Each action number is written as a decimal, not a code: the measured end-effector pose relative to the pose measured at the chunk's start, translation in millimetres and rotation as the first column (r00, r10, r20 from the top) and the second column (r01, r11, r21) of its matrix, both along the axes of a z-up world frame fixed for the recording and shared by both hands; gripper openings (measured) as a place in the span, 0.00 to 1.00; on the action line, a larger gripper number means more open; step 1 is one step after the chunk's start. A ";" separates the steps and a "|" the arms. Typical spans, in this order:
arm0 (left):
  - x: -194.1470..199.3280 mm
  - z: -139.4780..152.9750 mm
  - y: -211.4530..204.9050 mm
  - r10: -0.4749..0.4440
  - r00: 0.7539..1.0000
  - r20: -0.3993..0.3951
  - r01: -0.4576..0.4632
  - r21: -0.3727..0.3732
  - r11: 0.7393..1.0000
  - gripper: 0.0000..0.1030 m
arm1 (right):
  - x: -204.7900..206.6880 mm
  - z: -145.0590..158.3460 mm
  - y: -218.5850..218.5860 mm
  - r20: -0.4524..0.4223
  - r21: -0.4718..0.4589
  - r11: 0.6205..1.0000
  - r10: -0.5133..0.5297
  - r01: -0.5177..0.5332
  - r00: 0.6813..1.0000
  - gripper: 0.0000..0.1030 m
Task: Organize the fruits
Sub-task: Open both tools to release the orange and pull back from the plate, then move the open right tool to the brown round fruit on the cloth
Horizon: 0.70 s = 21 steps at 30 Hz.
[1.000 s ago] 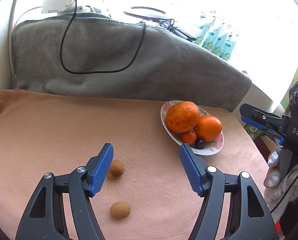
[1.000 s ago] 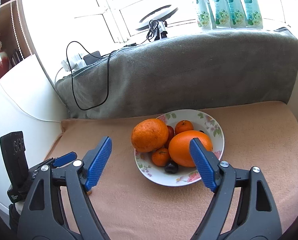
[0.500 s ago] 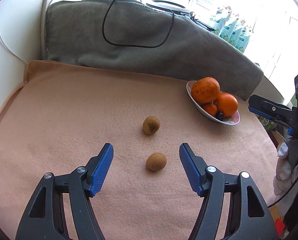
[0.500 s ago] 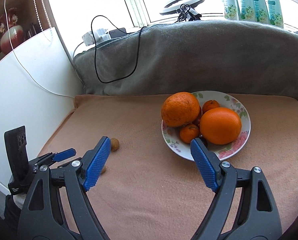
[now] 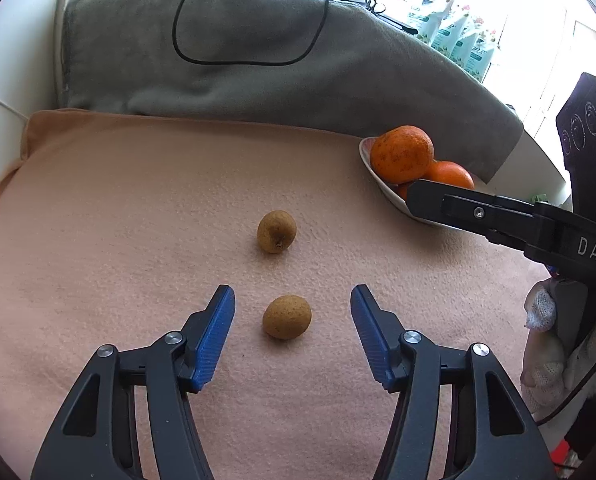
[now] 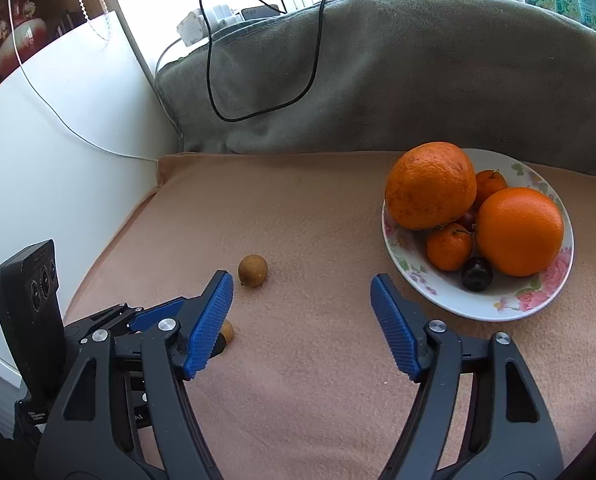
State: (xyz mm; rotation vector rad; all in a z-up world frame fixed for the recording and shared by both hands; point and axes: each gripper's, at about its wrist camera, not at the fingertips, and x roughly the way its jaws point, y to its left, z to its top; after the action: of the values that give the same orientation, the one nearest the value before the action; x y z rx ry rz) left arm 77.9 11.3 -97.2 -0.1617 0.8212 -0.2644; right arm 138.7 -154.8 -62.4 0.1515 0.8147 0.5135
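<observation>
Peach fleece covers the surface (image 5: 97,208), where two small brown fruits lie apart from a flowered plate (image 6: 538,300) of fruit. The left gripper (image 5: 293,300) hovers with its blue fingers (image 5: 213,336) spread on either side of the near brown fruit (image 5: 286,317), not touching it, and the jaws are closing. The far brown fruit (image 5: 276,231) sits just beyond, between the near one and the grey blanket (image 5: 257,88) at the back, across which a black cable (image 5: 185,56) loops. To the right of both fruits stands the plate, at the blanket's foot. It holds a mottled orange (image 6: 430,186), a smooth orange (image 6: 520,230), two mandarins (image 6: 449,246) and a dark cherry (image 6: 476,274) at its near edge. The right gripper (image 6: 302,290) is aimed at bare fleece left of the plate, between the plate and the brown fruits; its fingers (image 6: 394,328) are spread with nothing between them, and they too are closing. A gloved hand (image 5: 546,344) grips the right tool.
</observation>
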 end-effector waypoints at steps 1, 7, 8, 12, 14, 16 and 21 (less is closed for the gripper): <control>-0.2 -1.2 0.0 0.000 1.000 -0.001 0.000 -0.001 1.000 0.58 | 1.7 -1.2 2.3 -0.003 0.000 1.000 0.002 -0.002 1.000 0.68; 1.1 -5.4 2.2 0.010 1.000 -0.011 -0.010 -0.011 1.000 0.55 | 9.7 -7.5 12.9 -0.021 0.004 1.000 0.017 -0.017 1.000 0.62; 1.1 -5.9 3.1 0.011 1.000 -0.012 -0.011 -0.015 1.000 0.54 | 10.7 -8.6 13.5 -0.026 0.009 1.000 0.018 -0.018 0.999 0.60; 2.5 -7.6 5.0 0.006 1.000 -0.016 -0.006 -0.020 1.000 0.53 | 15.2 -12.0 19.4 -0.043 0.012 0.999 0.031 -0.031 0.999 0.57; 3.1 -9.1 6.1 0.006 1.000 -0.020 -0.006 -0.023 1.000 0.53 | 16.5 -13.1 21.8 -0.046 0.011 0.999 0.037 -0.037 0.998 0.57; 3.8 -9.9 7.2 0.004 1.000 -0.024 -0.005 -0.029 1.000 0.52 | 18.0 -14.6 23.8 -0.055 0.014 0.999 0.044 -0.044 0.998 0.57; 4.1 -11.8 8.2 -0.001 0.999 -0.032 -0.001 -0.035 0.999 0.51 | 23.9 -20.2 33.9 -0.081 0.011 0.998 0.066 -0.065 0.995 0.54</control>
State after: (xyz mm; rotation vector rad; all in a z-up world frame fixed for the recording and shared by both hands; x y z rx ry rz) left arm 82.0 19.5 -108.9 -0.1996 0.8489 -0.2770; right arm 162.6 -120.9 -82.6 0.1547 0.8991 0.5753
